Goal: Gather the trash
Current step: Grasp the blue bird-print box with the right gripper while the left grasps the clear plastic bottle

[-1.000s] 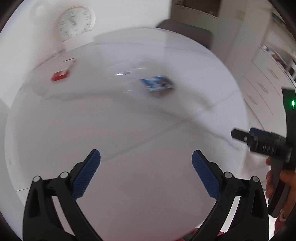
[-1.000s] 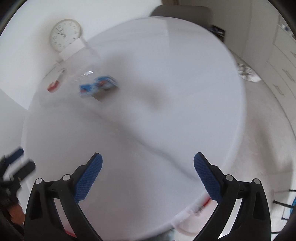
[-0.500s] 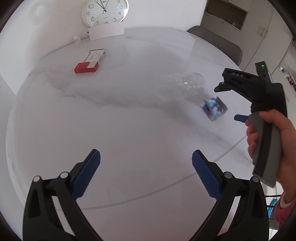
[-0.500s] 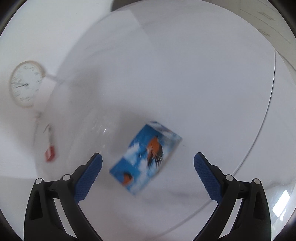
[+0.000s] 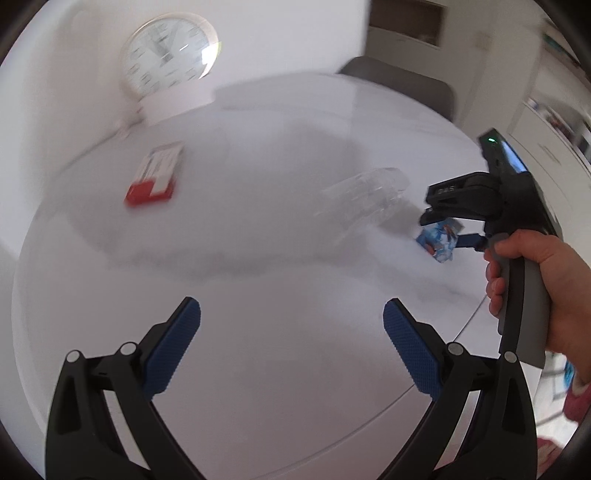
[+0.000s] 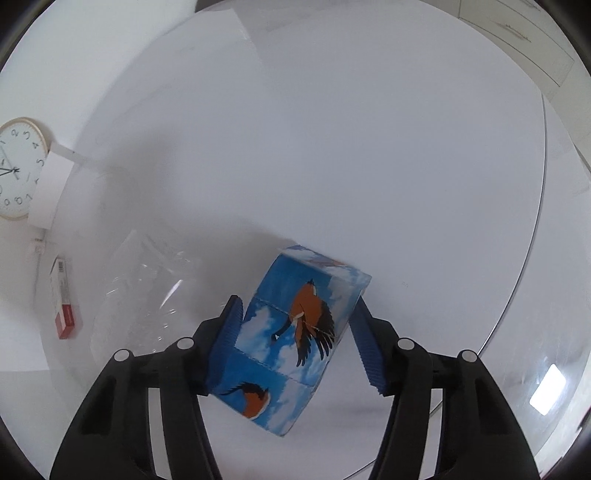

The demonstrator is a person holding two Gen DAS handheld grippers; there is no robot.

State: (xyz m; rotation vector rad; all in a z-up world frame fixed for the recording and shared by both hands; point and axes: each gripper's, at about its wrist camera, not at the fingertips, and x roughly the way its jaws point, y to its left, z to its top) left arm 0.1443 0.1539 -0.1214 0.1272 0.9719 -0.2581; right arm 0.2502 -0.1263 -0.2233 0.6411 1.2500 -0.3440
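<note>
White round table point(image 6: 369, 147): the right gripper point(image 6: 295, 328), open a moment ago, now seems clamped on the blue bird box point(image 6: 291, 332); the left gripper point(image 5: 291, 347) hangs released.

A round white table point(image 5: 280, 192) with faint grey veining is filling most of both views, its glossy top catching a bright square reflection point(image 6: 549, 388) at the lower right of the right wrist view. A white wall clock point(image 5: 170, 55) with a pale rim is leaning against the white wall point(image 5: 295, 33) at the upper left of the left wrist view, and a grey chair back point(image 5: 402, 86) is showing beyond the table's far edge at the upper right. White cabinets point(image 5: 554, 122) are blurring along the right edge there.
</note>
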